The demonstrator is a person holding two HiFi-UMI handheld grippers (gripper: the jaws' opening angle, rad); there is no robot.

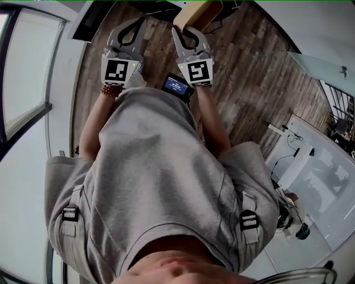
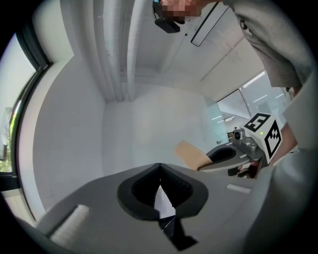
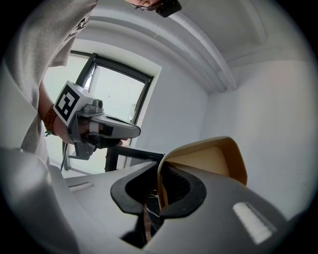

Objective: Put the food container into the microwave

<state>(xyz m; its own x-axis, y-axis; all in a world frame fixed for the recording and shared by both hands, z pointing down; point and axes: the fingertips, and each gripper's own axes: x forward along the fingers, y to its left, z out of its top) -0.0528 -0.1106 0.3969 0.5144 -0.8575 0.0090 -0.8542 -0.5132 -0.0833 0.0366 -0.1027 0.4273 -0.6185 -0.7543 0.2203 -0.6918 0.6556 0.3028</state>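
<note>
The food container (image 1: 197, 13) is a tan, thin-walled box held at the top of the head view. My right gripper (image 1: 186, 34) is shut on its rim. In the right gripper view the container (image 3: 214, 159) rises up and to the right of the jaws, with one wall pinched between the pads. My left gripper (image 1: 131, 32) is beside it on the left, shut, with nothing between its fingers. The left gripper view shows its tips touching, with the container (image 2: 191, 154) and the right gripper (image 2: 239, 149) off to the right. No microwave is in view.
Both grippers are held out in front of the person's grey-shirted torso (image 1: 155, 183). Wooden floor (image 1: 249, 83) lies below. A small lit screen (image 1: 176, 85) sits under the right gripper. A window (image 1: 22, 83) is on the left and a white desk (image 1: 313, 166) on the right.
</note>
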